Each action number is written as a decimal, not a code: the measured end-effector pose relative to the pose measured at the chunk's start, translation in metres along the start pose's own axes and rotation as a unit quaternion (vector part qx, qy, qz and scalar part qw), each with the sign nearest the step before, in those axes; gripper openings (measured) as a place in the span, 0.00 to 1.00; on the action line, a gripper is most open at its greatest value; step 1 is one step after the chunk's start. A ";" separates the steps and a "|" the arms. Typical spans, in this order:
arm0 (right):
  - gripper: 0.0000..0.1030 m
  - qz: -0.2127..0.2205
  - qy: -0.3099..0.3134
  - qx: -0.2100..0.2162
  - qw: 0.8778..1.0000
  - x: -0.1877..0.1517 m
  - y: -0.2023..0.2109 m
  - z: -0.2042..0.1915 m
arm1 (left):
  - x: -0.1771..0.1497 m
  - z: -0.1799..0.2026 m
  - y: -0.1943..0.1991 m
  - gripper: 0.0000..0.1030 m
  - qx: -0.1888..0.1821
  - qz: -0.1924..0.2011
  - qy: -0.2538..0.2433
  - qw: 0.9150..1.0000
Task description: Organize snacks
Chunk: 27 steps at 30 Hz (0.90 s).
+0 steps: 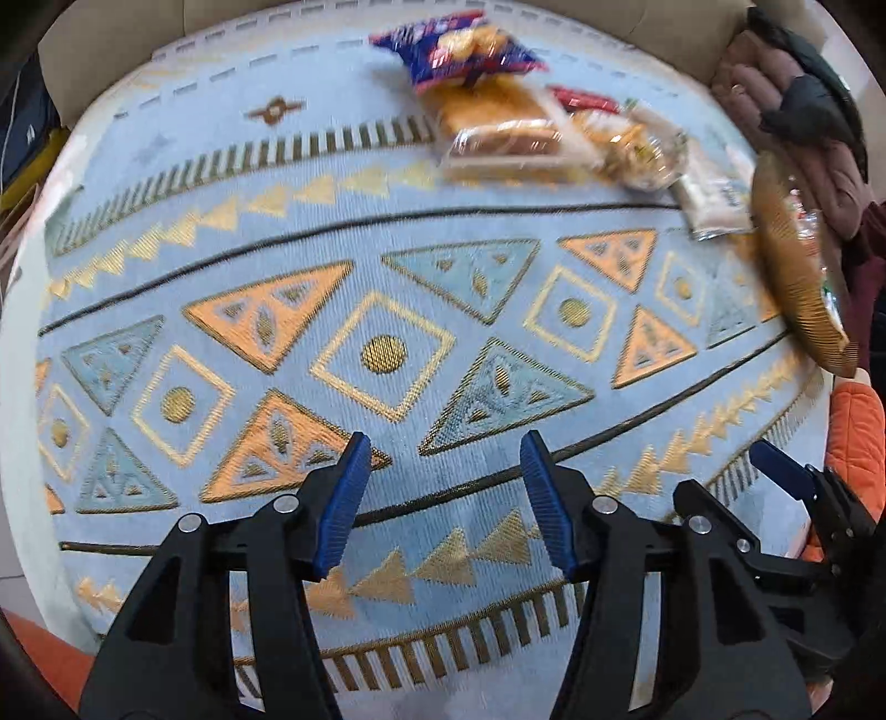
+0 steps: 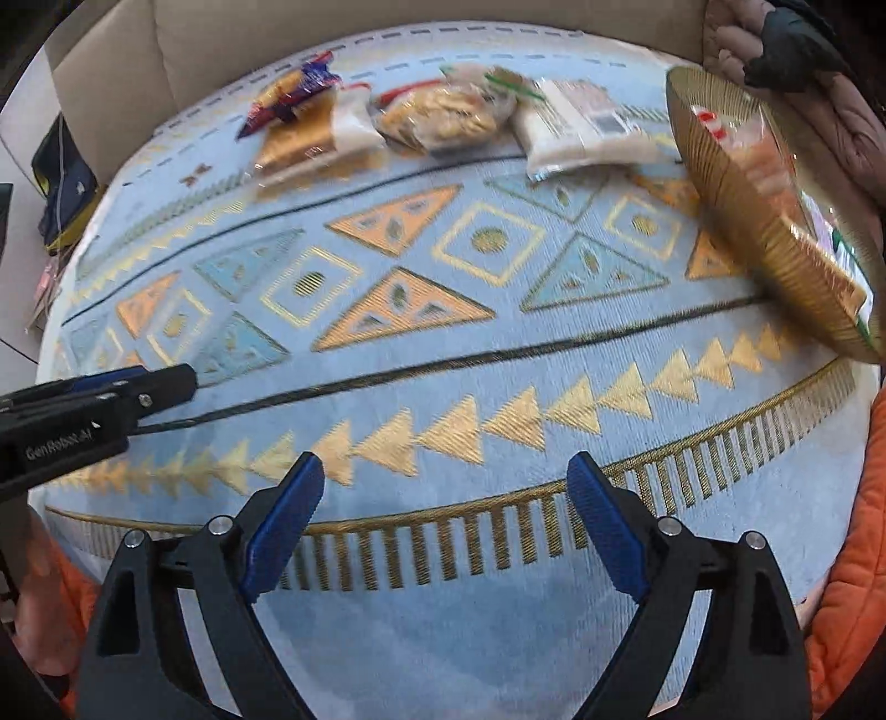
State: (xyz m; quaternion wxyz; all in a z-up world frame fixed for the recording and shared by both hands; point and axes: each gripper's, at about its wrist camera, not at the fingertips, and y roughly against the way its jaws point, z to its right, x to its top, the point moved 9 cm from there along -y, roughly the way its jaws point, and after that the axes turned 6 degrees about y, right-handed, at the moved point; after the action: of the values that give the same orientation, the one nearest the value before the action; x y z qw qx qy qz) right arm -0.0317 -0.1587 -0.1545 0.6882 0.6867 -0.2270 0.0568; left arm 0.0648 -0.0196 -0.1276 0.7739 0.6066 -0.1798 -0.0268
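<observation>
Hovering over the patterned blue cloth (image 1: 421,232) on the desk, we hold the left gripper (image 1: 443,498) and the right gripper (image 2: 446,523) with jaws spread wide and empty. We see the snack packets (image 2: 437,113) in a row along the top of the right wrist frame, a blue bag (image 1: 454,44) among them at the top centre of the left wrist frame. A ribbed gold bowl (image 2: 736,232) with more packets sits at the right edge.
</observation>
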 end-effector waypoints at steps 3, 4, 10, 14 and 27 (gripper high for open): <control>0.94 -0.016 -0.003 0.008 1.000 -0.005 -0.010 -0.001 | 0.002 -0.003 -0.005 0.60 0.021 0.006 -0.012 1.000; 0.95 -0.016 0.006 -0.002 1.000 -0.004 -0.011 -0.003 | 0.002 -0.004 -0.007 0.62 0.029 0.005 -0.014 0.999; 0.95 -0.018 0.025 -0.013 0.999 -0.005 -0.012 -0.010 | -0.002 -0.002 -0.016 0.74 0.058 -0.004 -0.033 0.998; 0.95 -0.015 0.032 -0.019 0.999 -0.003 -0.013 -0.012 | -0.005 -0.001 -0.028 0.93 0.123 0.000 -0.066 0.990; 0.95 -0.012 0.026 -0.021 0.999 -0.005 -0.012 -0.013 | -0.006 -0.019 -0.031 0.97 0.105 -0.021 -0.034 0.994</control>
State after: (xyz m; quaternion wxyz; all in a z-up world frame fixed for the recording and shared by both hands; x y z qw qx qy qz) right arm -0.0281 -0.1461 -0.1669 0.7086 0.6734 -0.2015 0.0616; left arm 0.0703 -0.0085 -0.1620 0.6988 0.6868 -0.1949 -0.0444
